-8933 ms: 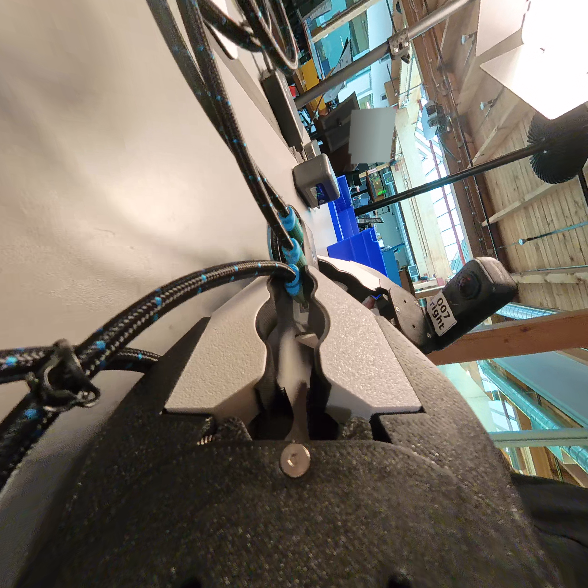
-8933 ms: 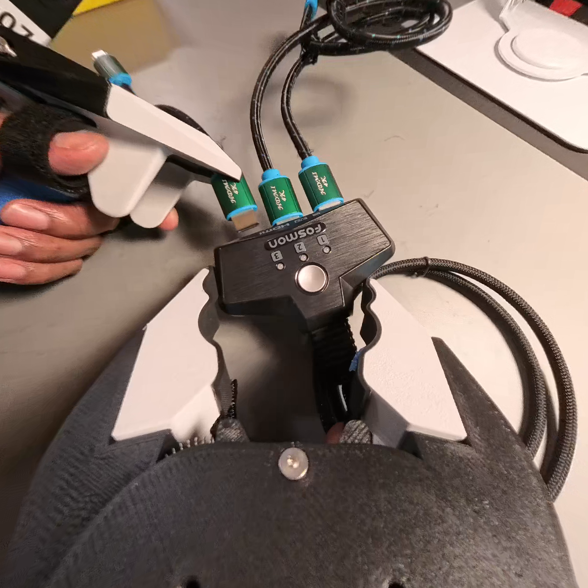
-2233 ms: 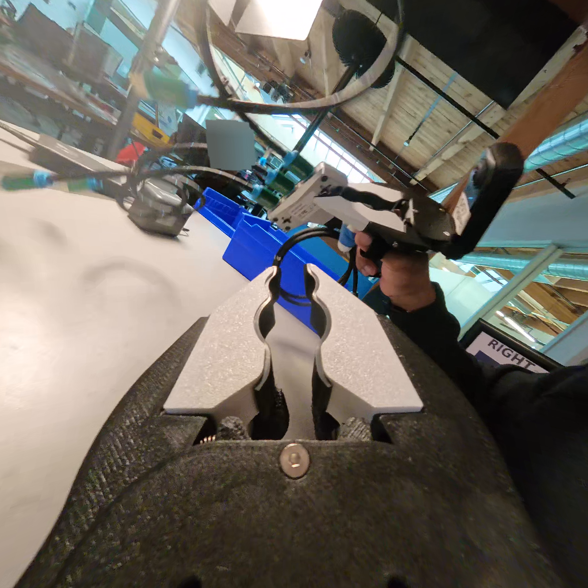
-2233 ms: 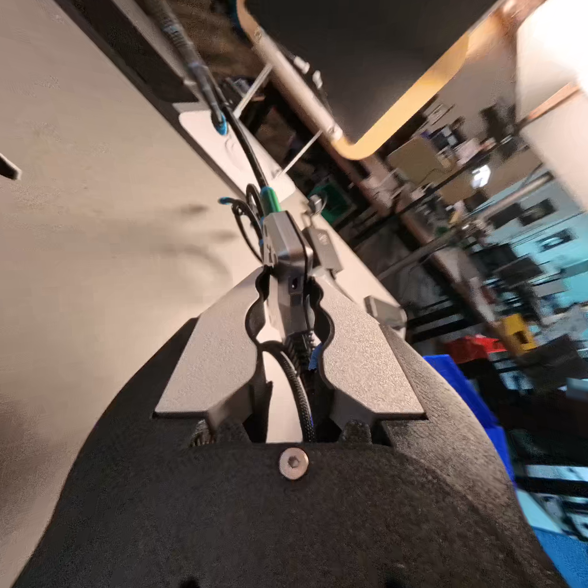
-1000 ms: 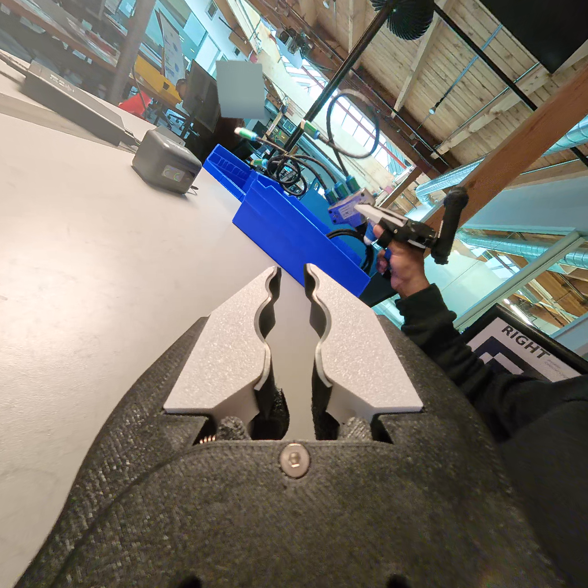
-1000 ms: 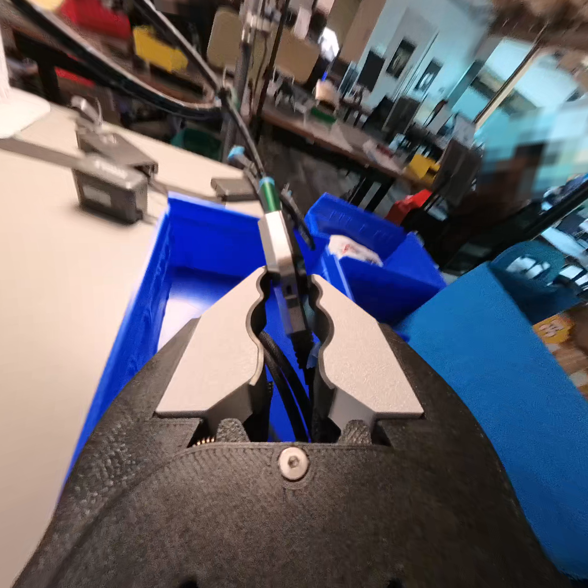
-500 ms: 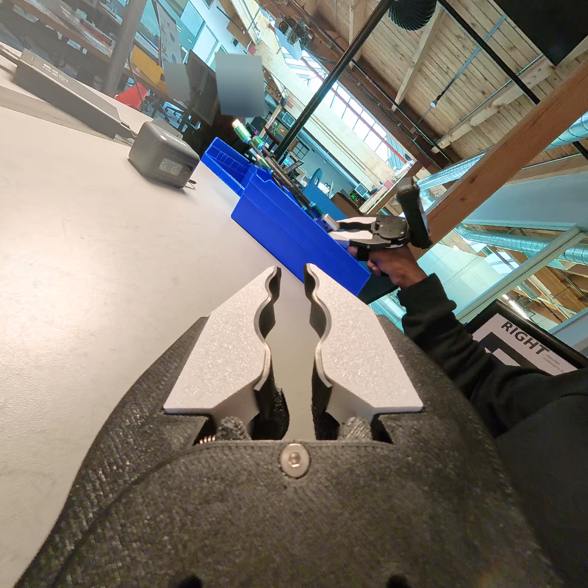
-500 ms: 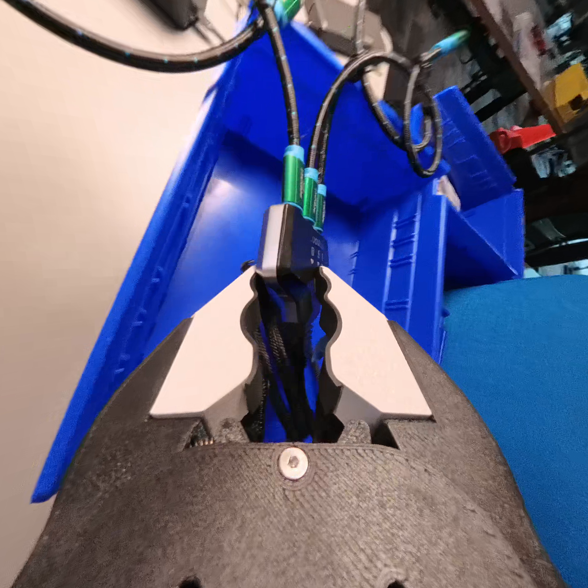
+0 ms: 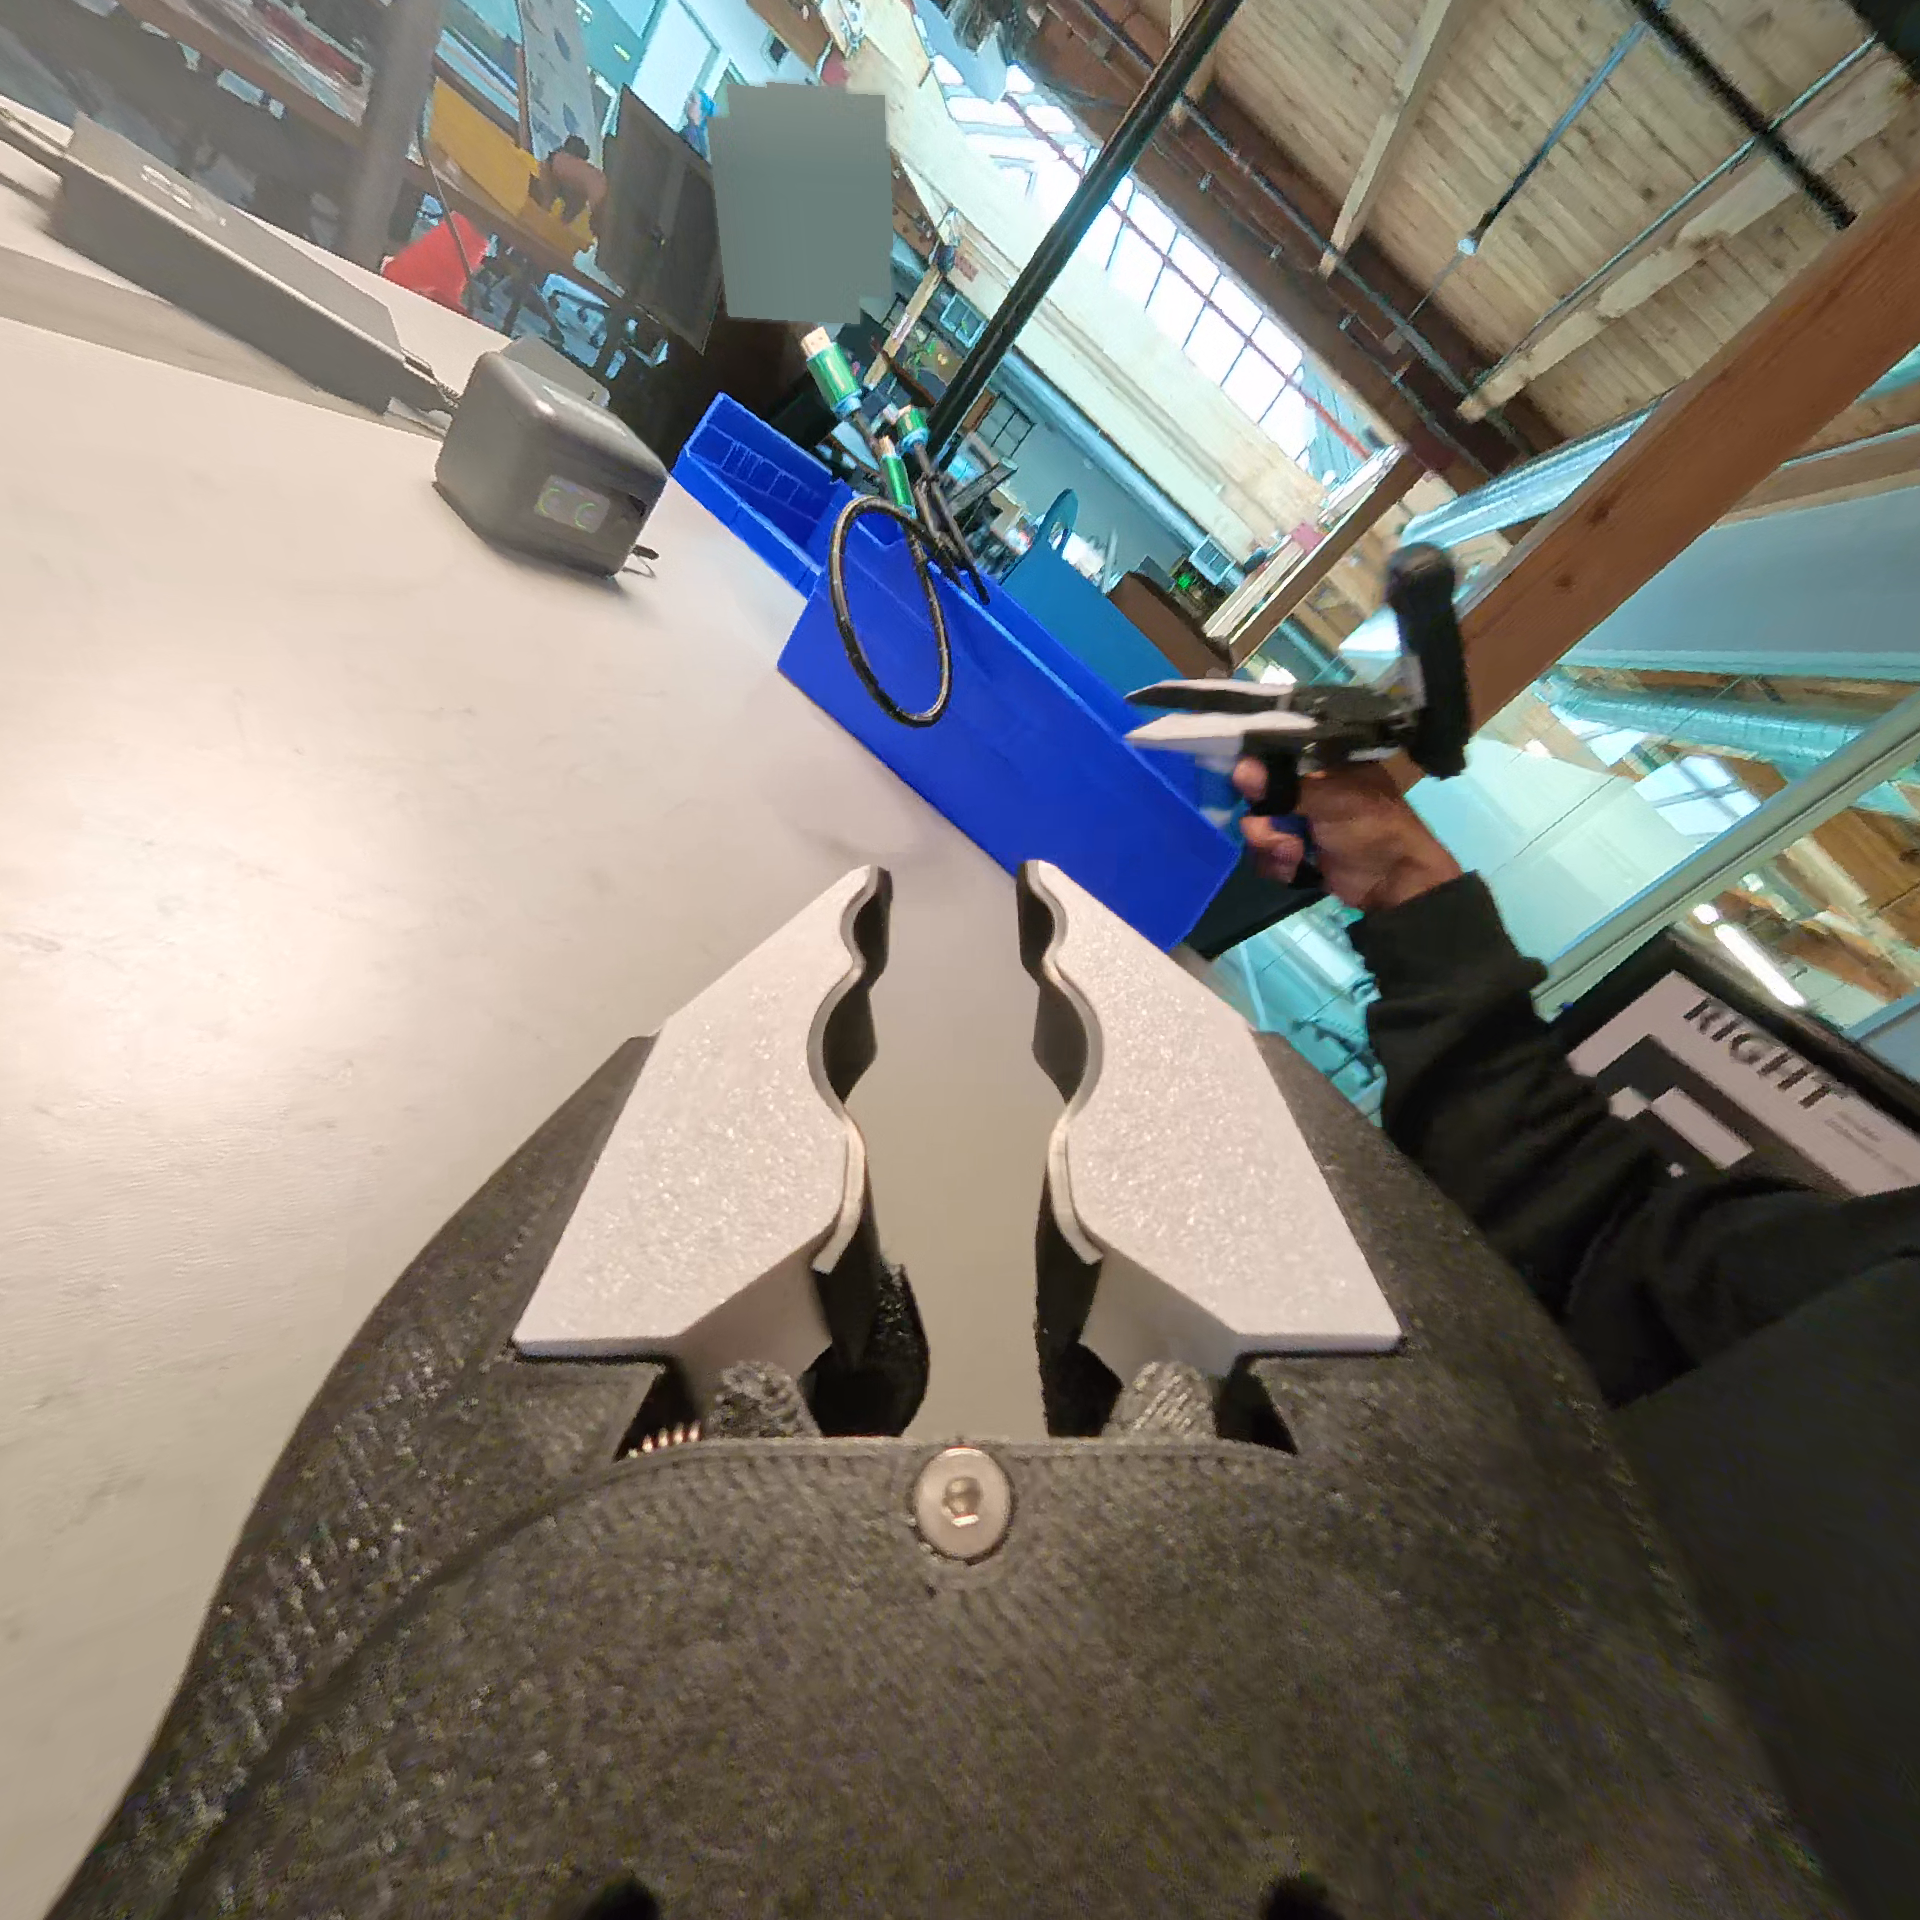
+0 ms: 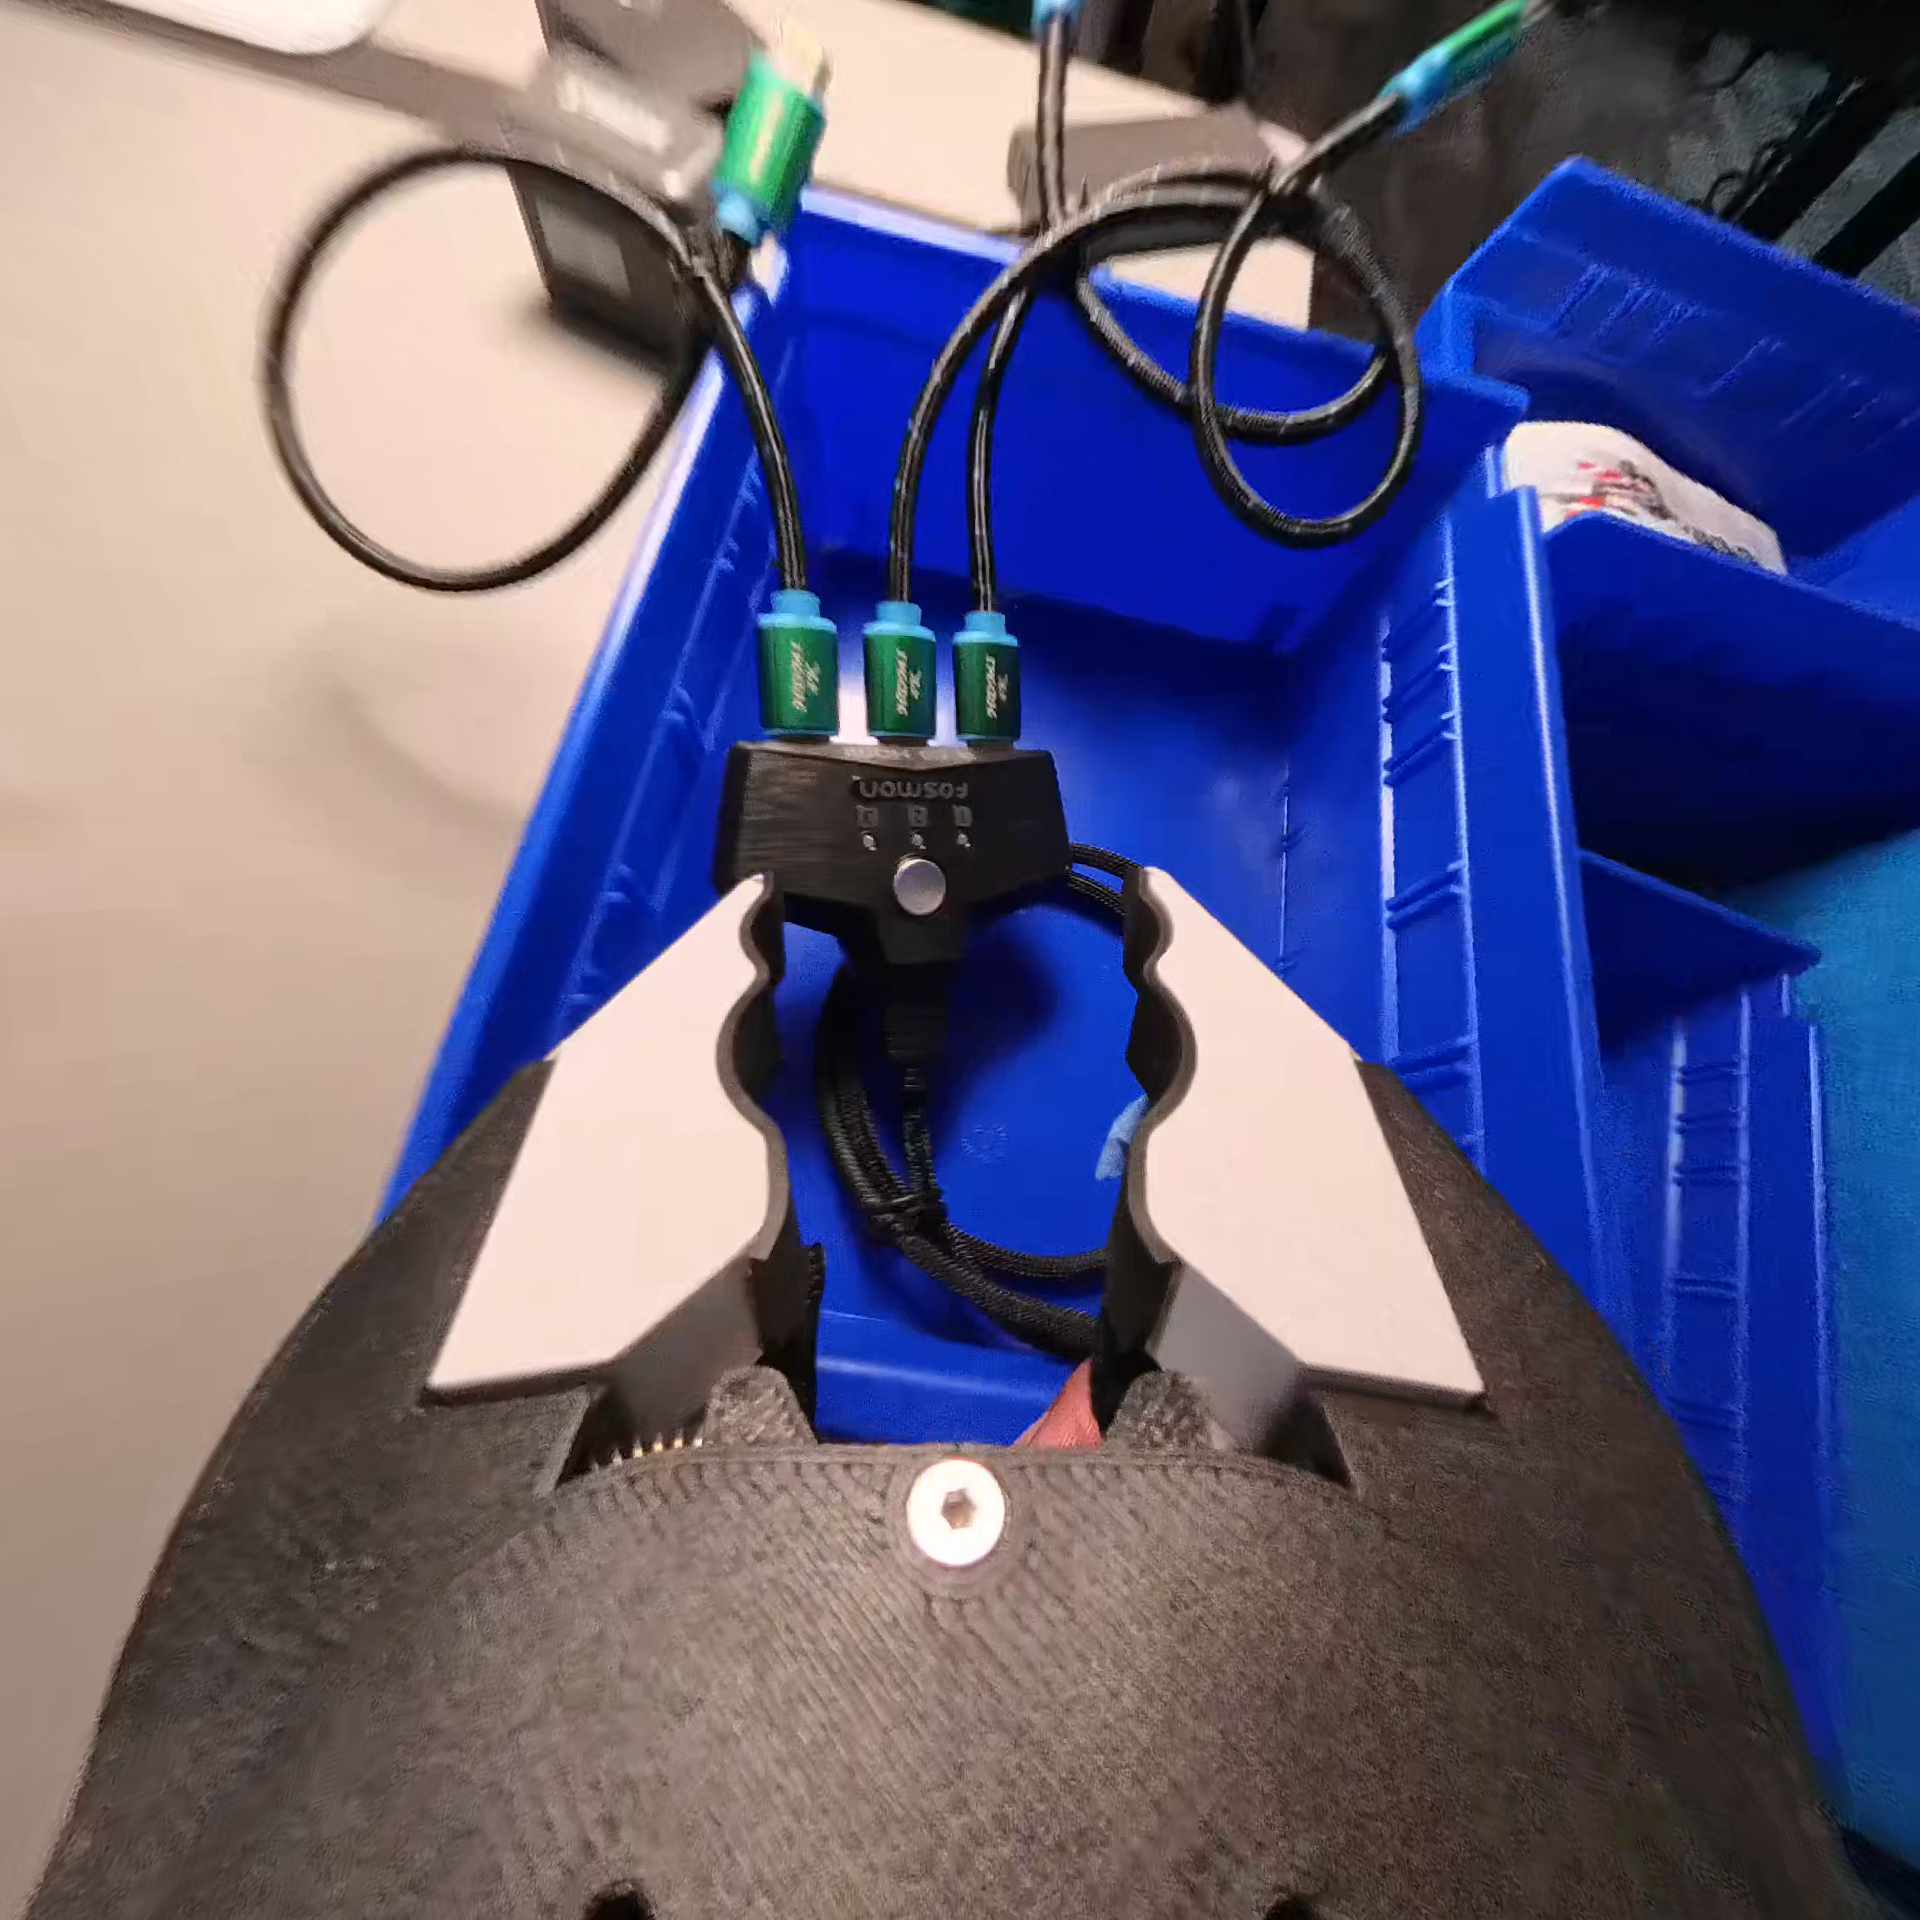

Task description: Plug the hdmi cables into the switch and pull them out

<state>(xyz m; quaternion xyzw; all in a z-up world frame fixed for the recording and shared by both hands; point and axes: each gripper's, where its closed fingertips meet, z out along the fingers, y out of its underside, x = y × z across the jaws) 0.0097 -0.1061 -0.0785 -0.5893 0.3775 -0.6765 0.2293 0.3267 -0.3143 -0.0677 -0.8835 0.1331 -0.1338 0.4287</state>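
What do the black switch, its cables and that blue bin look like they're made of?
Switch: probably brushed metal, or plastic made to look so; fine parallel lines run across its black face.
Cables: woven fabric braid, matte black, judging by the texture; their green plugs have a metallic sheen.
Bin: moulded plastic, smooth and slightly glossy, with ribbed walls.

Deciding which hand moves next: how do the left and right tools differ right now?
The right tool gapes wide; the left tool is open only narrowly. The right tool hangs over the blue bin, with the switch at its fingertips, ungripped; the left tool points across the grey table. Both hold nothing.
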